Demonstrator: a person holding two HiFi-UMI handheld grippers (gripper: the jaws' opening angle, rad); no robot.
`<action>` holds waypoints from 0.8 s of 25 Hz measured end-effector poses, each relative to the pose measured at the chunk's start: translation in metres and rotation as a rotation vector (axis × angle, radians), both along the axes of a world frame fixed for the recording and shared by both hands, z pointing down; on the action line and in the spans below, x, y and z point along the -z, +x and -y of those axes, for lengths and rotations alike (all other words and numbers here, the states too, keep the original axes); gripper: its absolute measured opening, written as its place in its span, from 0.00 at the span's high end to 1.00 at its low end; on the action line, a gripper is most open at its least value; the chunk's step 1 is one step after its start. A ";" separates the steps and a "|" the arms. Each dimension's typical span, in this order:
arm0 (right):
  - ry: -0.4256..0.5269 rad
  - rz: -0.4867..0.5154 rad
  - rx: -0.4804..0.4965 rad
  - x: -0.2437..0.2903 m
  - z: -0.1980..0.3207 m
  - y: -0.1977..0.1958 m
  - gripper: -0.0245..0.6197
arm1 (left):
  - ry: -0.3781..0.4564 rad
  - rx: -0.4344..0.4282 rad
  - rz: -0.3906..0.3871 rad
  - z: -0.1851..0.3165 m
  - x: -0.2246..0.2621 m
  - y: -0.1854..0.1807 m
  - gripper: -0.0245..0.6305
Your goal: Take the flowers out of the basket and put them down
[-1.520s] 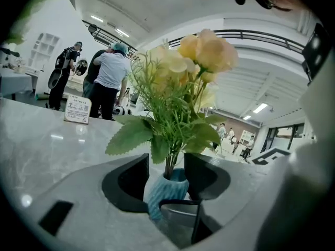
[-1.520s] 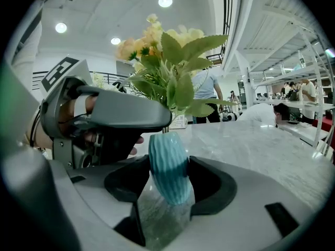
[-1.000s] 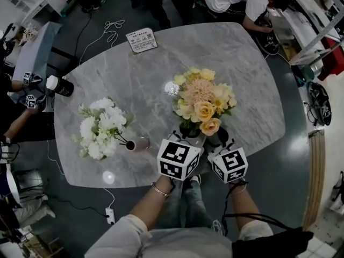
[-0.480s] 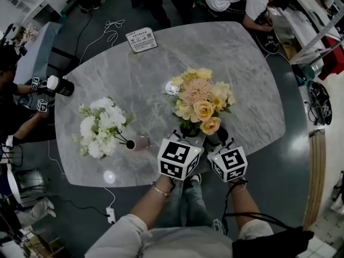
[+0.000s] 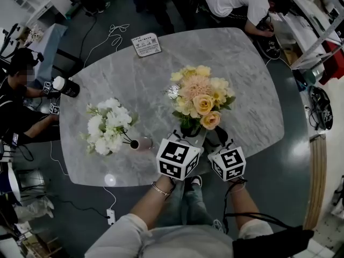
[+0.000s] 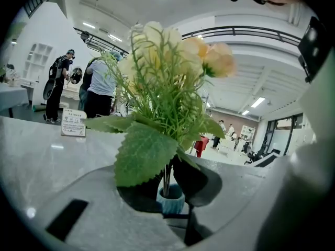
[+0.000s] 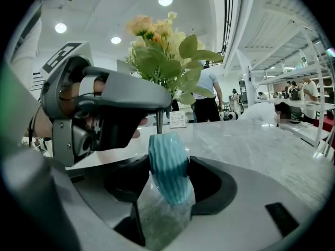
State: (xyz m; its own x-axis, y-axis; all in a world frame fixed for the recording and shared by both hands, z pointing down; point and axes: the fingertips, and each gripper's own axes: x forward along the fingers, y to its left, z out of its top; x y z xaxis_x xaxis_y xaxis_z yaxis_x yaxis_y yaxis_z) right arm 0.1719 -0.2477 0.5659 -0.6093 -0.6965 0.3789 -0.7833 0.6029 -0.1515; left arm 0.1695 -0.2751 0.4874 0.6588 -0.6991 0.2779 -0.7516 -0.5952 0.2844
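A peach and yellow bouquet [image 5: 201, 98] stands in a ribbed blue vase [image 7: 168, 163] near the table's front edge. My right gripper [image 7: 168, 178] is shut on the vase's body, one pad on each side. My left gripper [image 6: 167, 186] reaches in from the left just above the vase's mouth [image 6: 170, 196]. Its jaws have just been closing, and their pads now press on the green stems [image 6: 166, 174] between them. In the head view both marker cubes sit side by side below the bouquet, and the vase is mostly hidden under the leaves.
A bunch of white flowers [image 5: 109, 127] lies on the grey marble table [image 5: 252, 90] at the left, its stems in a small pinkish vase [image 5: 143, 143]. A printed card [image 5: 146, 44] lies at the far edge. Someone at the left holds a black bottle [image 5: 65, 86].
The head view has shifted a little, and the person at the left shows further in. Both grippers stay at the vase and bouquet.
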 end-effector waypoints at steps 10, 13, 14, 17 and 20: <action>-0.003 -0.004 0.007 -0.001 -0.002 0.000 0.63 | 0.054 0.013 -0.018 -0.006 0.041 -0.005 0.85; -0.003 -0.006 0.008 -0.002 -0.001 -0.001 0.63 | 0.075 0.017 -0.010 -0.007 0.053 -0.007 0.85; -0.001 -0.012 0.010 -0.002 -0.001 -0.001 0.63 | 0.080 0.019 -0.009 -0.007 0.058 -0.007 0.85; 0.007 -0.046 0.021 -0.001 -0.001 0.001 0.63 | 0.087 0.028 -0.010 -0.007 0.071 -0.007 0.85; -0.009 -0.035 0.017 -0.002 -0.002 0.004 0.63 | 0.095 0.037 -0.007 -0.009 0.081 -0.008 0.85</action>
State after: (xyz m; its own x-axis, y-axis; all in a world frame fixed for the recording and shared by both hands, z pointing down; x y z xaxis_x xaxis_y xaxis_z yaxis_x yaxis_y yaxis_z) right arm 0.1759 -0.2462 0.5682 -0.6076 -0.6825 0.4062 -0.7777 0.6152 -0.1297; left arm 0.1611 -0.2657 0.4068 0.6336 -0.7461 0.2048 -0.7719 -0.5915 0.2331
